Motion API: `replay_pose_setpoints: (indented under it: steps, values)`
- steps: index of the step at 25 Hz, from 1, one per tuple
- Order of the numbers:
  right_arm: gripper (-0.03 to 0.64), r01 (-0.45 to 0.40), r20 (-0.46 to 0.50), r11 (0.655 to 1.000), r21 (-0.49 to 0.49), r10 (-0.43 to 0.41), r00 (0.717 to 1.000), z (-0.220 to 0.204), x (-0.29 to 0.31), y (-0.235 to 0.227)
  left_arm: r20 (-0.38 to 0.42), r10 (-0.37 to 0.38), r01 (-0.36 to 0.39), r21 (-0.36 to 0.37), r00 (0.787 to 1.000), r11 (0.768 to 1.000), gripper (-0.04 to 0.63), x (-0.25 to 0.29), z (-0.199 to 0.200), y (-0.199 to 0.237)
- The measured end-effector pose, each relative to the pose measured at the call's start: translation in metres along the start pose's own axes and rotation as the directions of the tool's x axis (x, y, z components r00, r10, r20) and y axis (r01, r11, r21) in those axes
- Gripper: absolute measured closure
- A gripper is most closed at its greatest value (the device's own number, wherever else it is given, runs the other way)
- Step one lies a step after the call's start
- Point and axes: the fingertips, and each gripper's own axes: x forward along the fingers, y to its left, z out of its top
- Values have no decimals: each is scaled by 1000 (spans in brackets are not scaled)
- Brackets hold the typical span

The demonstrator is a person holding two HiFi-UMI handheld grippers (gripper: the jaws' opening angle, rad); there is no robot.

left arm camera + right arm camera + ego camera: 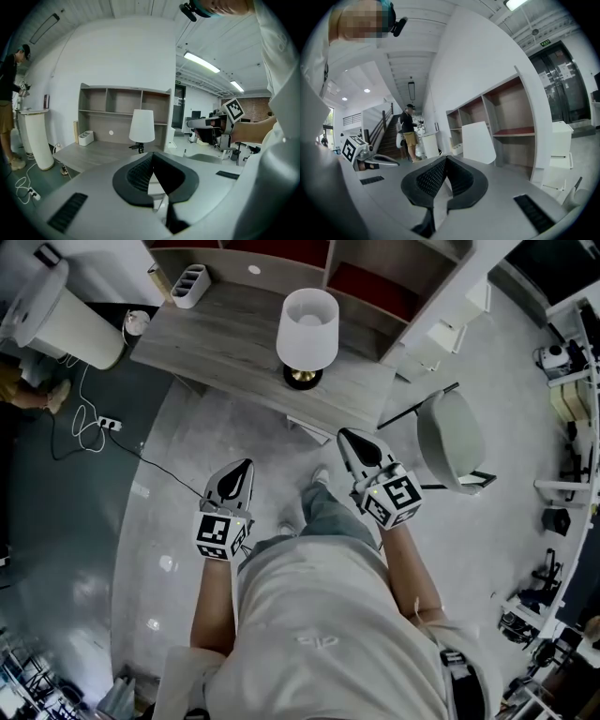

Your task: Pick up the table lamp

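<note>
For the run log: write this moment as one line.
phase: pre-grasp | lamp: upright on desk, untouched | left gripper: shut, empty | right gripper: shut, empty

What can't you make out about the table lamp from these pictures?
1. Head view: the table lamp is seen from above, so its shade covers the stem and most of the base.
2. Right gripper view: the right gripper body hides everything below the shade.
3. Left gripper view: the base is small and dark, so its shape is unclear.
</note>
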Motion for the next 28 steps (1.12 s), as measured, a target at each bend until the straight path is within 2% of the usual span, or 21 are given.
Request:
replay_pose_setpoints:
  steps: [9, 14, 17, 23, 28]
  values:
    - [588, -43, -16, 999, -4, 43, 999, 19, 43, -81, 3, 66, -66, 9, 998, 998, 580, 95, 40, 28]
    - [589, -72, -7, 997, -2, 72, 997, 30, 58, -115, 10, 108, -109, 19, 994, 994, 580, 130, 61, 35]
    - [589, -87, -9, 996, -3, 87, 996, 33, 67, -129, 23, 134, -133, -12, 991, 991, 580, 145, 71, 44]
    - [588, -79, -21, 997, 16, 79, 997, 34, 75, -152, 26, 142, -142, -31, 989, 989, 580, 170, 90, 55]
    - [588, -49, -30, 998, 29, 50, 998, 35, 85, -164, 24, 120, -120, -31, 992, 992, 578, 192, 109, 71]
